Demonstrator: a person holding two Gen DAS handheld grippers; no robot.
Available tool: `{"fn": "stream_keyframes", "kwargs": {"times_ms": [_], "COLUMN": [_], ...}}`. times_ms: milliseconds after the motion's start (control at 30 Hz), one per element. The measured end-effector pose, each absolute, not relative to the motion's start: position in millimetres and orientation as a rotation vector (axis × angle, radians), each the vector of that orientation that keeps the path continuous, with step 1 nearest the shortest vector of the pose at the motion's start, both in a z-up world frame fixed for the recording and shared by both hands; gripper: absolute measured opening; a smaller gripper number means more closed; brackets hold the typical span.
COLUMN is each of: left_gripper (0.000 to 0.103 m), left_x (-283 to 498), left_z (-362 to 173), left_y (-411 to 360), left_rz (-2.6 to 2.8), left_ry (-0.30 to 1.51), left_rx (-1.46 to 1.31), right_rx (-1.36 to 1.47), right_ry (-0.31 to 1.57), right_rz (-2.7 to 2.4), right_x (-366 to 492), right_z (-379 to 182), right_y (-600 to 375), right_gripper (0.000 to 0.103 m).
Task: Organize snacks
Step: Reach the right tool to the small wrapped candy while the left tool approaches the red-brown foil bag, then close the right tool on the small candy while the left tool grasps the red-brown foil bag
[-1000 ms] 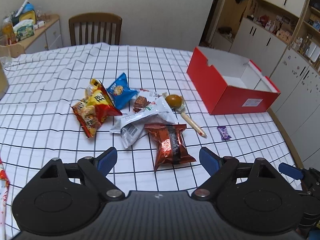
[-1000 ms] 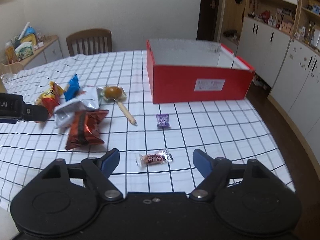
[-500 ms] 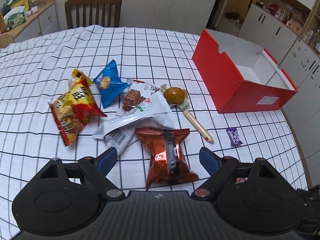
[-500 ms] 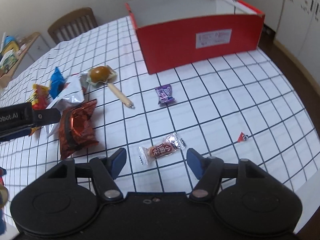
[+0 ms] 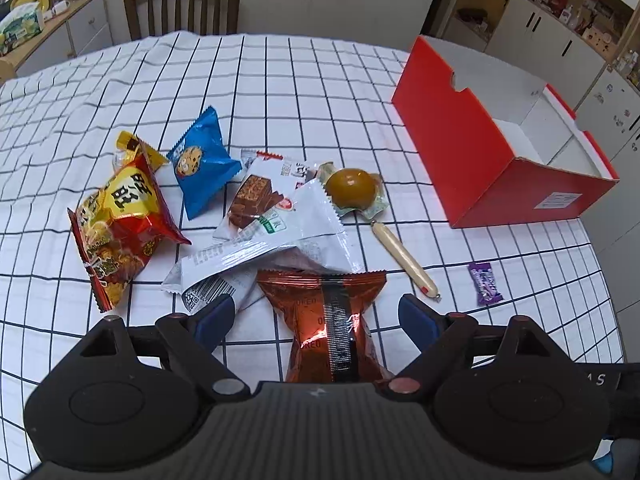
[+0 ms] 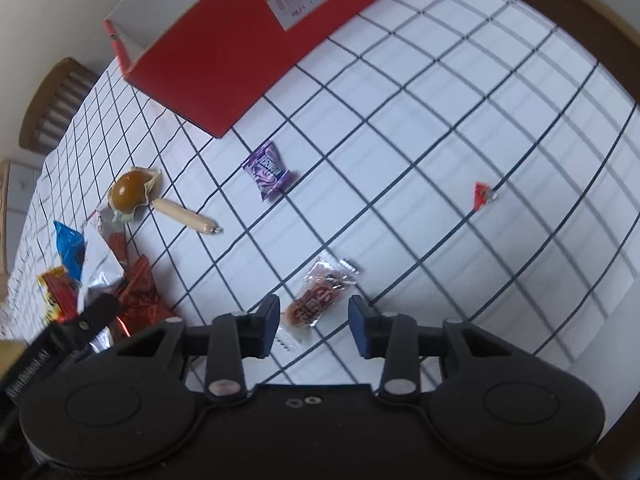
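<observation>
1. Snacks lie loose on the checked tablecloth [image 5: 304, 80]; red box [image 5: 460, 136] at upper right of the left wrist view looks empty as far as its inside shows. Judging by that, sorting has barely begun and both tools are at the approach-to-pick step.
2. Right gripper [image 6: 313, 318]: jaws partly open, holding nothing. Small clear-wrapped red snack [image 6: 318, 300] sits at lower centre of the right wrist view, its near end between the blue fingertips, the rest poking out ahead. No pad visibly touching it.
3. Left gripper [image 5: 316, 318]: jaws spread wide, empty. Copper-red foil pack [image 5: 326, 316] lies between the fingers at lower centre, its near end hidden under the tool body. The white wrapper [image 5: 280, 236] overlaps its far edge.
4. Next move, right side: drop slightly, centre on the wrapper, close, then carry up-frame to the box. The wrapper is thin and flat, so the pads need to get low or they'll skid over it.
5. Next move, left side: close across the foil pack's waist. Risk: dragging the white wrapper along.
6. Others waiting: purple candy [image 6: 267, 170], sausage stick [image 5: 402, 256], brown ball in its wrapper [image 5: 352, 188], blue cookie bag [image 5: 202, 160], red-yellow bag [image 5: 118, 216], tiny red scrap [image 6: 482, 194] at right.
</observation>
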State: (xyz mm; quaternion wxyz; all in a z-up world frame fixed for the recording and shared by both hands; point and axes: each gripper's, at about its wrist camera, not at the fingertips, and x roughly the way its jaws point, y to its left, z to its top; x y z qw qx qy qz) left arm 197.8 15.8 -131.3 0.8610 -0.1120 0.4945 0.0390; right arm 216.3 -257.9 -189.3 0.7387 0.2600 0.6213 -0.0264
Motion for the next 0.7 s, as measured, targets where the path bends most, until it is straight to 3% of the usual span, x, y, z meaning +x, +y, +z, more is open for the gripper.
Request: {"fn": "stream_keyframes", "kwargs": {"times_ms": [233, 533, 700], "left_gripper": [0.089, 0.089, 0.071], "left_x": [207, 213, 211], "left_z": [-141, -150, -154], "left_y": [15, 9, 7], "left_rz": [0.071, 0.053, 0.044], "left_ry": [1.064, 1.088, 1.107], "left_rx": [-0.241, -0.230, -0.227], "right_rx": [0.552, 0.424, 0.347], "right_ry": [1.373, 1.385, 1.366], "right_rz": [-0.076, -0.022, 0.011], "right_x": [227, 227, 225], "right_z": [-194, -196, -193], "right_y": [-251, -237, -228], "right_gripper": [0.036, 0.017, 0.015]}}
